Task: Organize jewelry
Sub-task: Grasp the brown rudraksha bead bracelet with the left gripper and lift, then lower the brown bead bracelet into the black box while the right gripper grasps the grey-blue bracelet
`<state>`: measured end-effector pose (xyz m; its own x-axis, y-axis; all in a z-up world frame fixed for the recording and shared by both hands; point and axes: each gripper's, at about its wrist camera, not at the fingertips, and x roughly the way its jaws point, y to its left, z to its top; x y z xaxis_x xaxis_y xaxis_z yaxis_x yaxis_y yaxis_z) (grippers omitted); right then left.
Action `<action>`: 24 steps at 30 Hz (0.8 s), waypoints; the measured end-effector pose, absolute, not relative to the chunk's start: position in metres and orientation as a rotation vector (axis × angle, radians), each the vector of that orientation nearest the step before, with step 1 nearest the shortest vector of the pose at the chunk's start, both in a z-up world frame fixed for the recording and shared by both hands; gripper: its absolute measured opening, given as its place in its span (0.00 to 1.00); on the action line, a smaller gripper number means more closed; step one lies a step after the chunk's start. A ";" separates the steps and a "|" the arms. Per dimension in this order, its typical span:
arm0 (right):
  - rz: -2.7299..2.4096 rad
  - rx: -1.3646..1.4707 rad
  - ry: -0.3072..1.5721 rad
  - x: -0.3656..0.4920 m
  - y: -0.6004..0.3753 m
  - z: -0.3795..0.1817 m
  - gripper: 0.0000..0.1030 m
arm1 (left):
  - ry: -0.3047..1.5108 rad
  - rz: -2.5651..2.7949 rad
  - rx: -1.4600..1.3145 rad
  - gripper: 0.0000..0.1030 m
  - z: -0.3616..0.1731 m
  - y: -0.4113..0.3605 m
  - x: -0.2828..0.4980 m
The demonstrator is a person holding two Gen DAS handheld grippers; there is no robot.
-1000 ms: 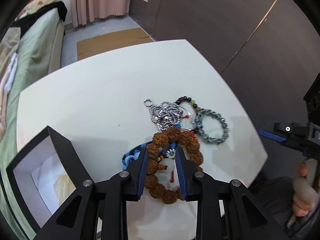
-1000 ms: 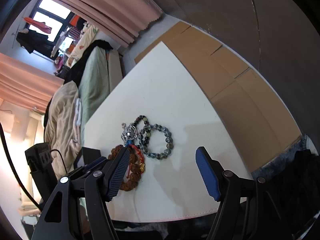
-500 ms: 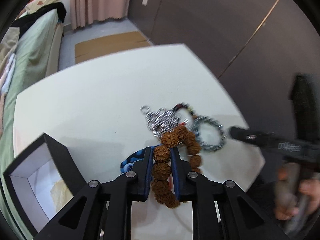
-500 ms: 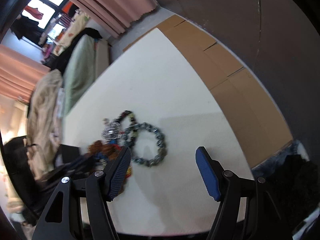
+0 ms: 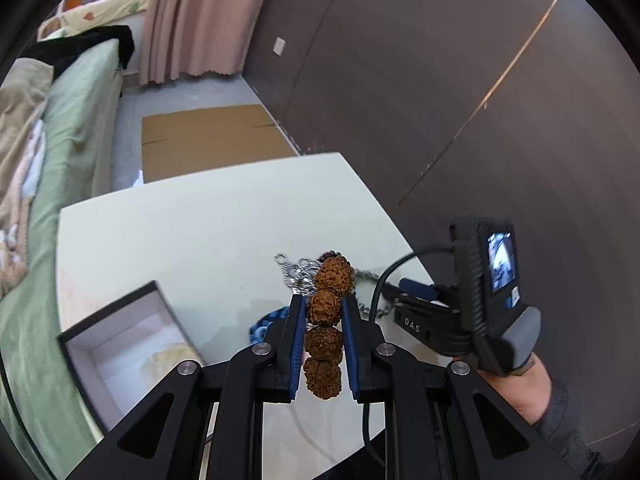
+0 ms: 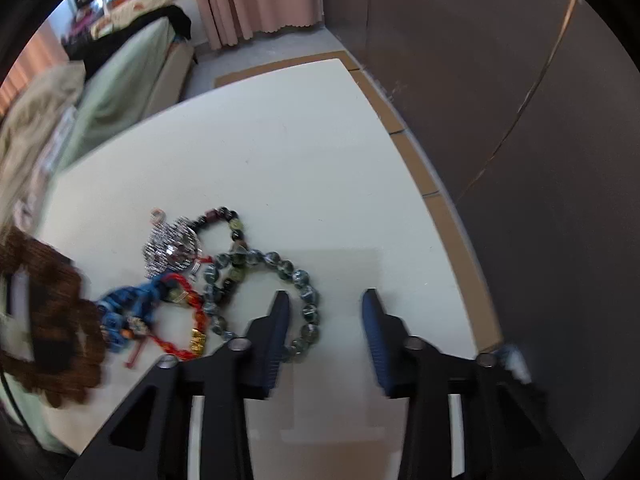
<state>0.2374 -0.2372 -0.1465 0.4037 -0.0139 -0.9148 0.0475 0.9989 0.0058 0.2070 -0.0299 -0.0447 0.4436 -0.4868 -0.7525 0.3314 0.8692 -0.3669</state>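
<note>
The brown rudraksha-seed bracelet is raised above the white table, pinched between the nearly closed fingers of the left gripper. Beside it on the table sits an open black box. The right gripper hovers wide apart, holding nothing, over a grey-green stone bead bracelet, near a silver chain and a red cord bracelet.

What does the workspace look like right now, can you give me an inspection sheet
Surface: white table, bare at its far end.
Job's things: brown seed-bead bracelet held lifted; grey bead bracelet, silver chain, red cord bracelet and blue cord piece heaped; open box at left.
Clutter: nothing seen.
Grippers: left gripper jaws shut on brown bracelet; right gripper open over grey bracelet.
Cables: black cable on right gripper.
Surroundings: bed, curtain, dark wall.
</note>
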 end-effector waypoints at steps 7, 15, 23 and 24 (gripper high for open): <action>0.001 0.014 1.161 0.230 -0.232 -0.141 0.09 | 0.936 -0.480 -0.222 0.18 -0.023 0.006 0.189; 0.122 0.231 1.080 0.203 -0.242 -0.108 0.09 | 0.891 -0.441 -0.267 0.18 -0.012 0.045 0.174; 0.214 0.357 0.990 0.188 -0.230 -0.083 0.09 | 0.880 -0.368 -0.268 0.18 -0.016 0.076 0.167; 0.219 0.359 0.988 0.187 -0.228 -0.082 0.09 | 0.883 -0.363 -0.269 0.18 -0.018 0.079 0.167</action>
<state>0.1874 -0.2281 -0.0821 0.5350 0.3398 -0.7735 -0.0181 0.9200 0.3916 0.1674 0.0787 -0.0178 0.5802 -0.4159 -0.7003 0.1974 0.9059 -0.3746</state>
